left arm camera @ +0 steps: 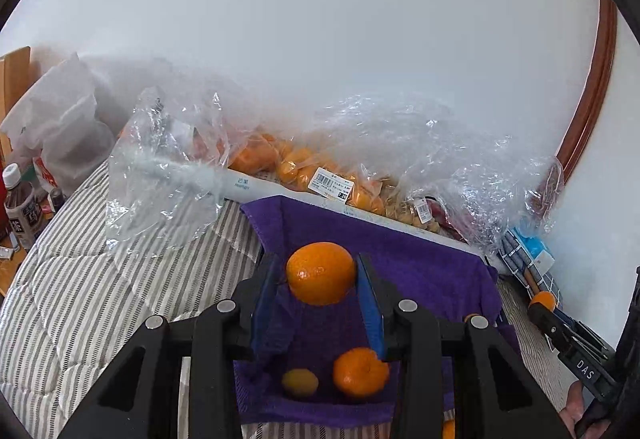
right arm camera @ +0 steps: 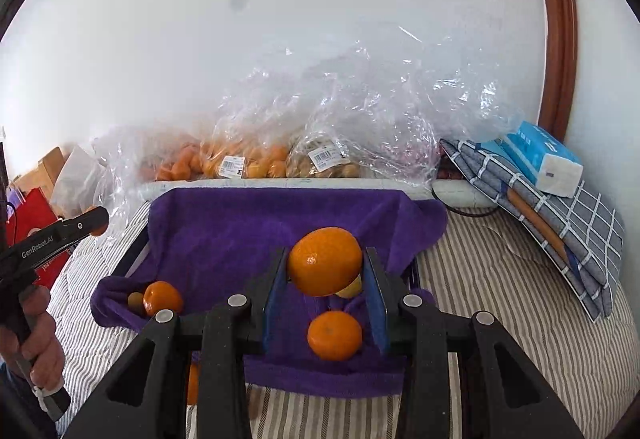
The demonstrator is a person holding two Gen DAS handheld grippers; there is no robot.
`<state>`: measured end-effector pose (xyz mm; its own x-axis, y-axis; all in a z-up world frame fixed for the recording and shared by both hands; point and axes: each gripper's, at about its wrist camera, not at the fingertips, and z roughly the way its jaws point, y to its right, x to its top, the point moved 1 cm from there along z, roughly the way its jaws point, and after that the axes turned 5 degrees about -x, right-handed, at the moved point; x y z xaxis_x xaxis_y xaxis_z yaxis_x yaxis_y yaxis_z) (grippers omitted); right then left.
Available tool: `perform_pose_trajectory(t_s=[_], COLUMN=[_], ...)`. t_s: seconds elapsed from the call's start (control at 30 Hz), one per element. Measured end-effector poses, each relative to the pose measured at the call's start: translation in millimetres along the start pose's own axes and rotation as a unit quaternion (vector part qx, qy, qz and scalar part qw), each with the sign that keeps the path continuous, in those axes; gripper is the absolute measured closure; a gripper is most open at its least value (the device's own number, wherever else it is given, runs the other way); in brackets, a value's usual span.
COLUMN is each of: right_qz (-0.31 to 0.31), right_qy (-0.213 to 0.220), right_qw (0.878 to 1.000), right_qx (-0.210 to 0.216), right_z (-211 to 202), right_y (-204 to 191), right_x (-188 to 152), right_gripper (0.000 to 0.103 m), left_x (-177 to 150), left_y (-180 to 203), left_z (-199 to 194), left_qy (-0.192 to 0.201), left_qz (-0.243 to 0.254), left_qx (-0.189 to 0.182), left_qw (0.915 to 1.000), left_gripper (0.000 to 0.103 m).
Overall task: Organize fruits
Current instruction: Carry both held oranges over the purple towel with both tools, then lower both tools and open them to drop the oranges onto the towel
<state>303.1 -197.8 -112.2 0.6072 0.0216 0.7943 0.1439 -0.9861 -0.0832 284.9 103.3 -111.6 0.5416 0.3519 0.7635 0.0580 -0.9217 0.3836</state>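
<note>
Over the purple-lined tray, both grippers carry an orange apiece.

Above the tray's left end, the left gripper (left arm camera: 320,281) pinches a large orange (left arm camera: 321,273) between its blue pads (left arm camera: 370,313), lifted clear of the purple towel (left arm camera: 420,263); below it a small orange (left arm camera: 361,372) and a dull yellowish fruit (left arm camera: 300,383) rest on the towel, just beside each other. Further right, the right gripper (right arm camera: 325,279) clamps a second orange (right arm camera: 325,261) over a loose orange (right arm camera: 335,335), with a pale yellow fruit (right arm camera: 351,289) partly hidden behind. Along the wall behind the tray lie clear plastic bags (right arm camera: 256,159) of small orange fruit and brownish fruit, price labels showing, and everything sits on a striped quilt (right arm camera: 500,299).
</note>
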Motion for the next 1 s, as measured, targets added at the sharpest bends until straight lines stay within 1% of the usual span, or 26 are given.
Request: perform_pose_trajectory(t_s=[0.17, 0.33, 0.57, 0.67, 0.77, 1.0], right_qz=[0.0, -0.008, -0.019, -0.027, -0.035, -0.044], right_qy=[-0.008, -0.031, -0.057, -0.06, -0.055, -0.062], right_qw=[1.0, 0.999, 0.998, 0.998, 0.998, 0.997], right_qx=[0.011, 0.019, 0.025, 0.023, 0.016, 0.022], right_z=[21.3, 41.8, 61.9, 64.4, 63.6, 67.3], right_y=[-7.3, -18.7, -31.4, -33.6, -34.9, -36.2], right_x=[5.6, -3.2, -15.4, -17.9, -19.5, -25.6], right_gripper=[0.066, 0.066, 0.066, 0.066, 0.066, 0.066], left_x=[-1.4, -14.7, -21.8, -23.6, -25.7, -28.0], left_y=[7.8, 13.8, 6.1, 6.1, 9.4, 8.7], left_z=[29.5, 46.9, 59.2, 63.6, 64.8, 69.1], left_qy=[-0.03, -0.054, -0.073, -0.081, -0.082, -0.091], left_qz=[0.002, 0.021, 0.019, 0.016, 0.028, 0.032], left_qx=[0.0, 0.001, 0.005, 0.002, 0.006, 0.011], left_qw=[0.9996, 0.9983, 0.9971, 0.9966, 0.9962, 0.9953], left_gripper=[0.066, 0.066, 0.066, 0.066, 0.067, 0.067])
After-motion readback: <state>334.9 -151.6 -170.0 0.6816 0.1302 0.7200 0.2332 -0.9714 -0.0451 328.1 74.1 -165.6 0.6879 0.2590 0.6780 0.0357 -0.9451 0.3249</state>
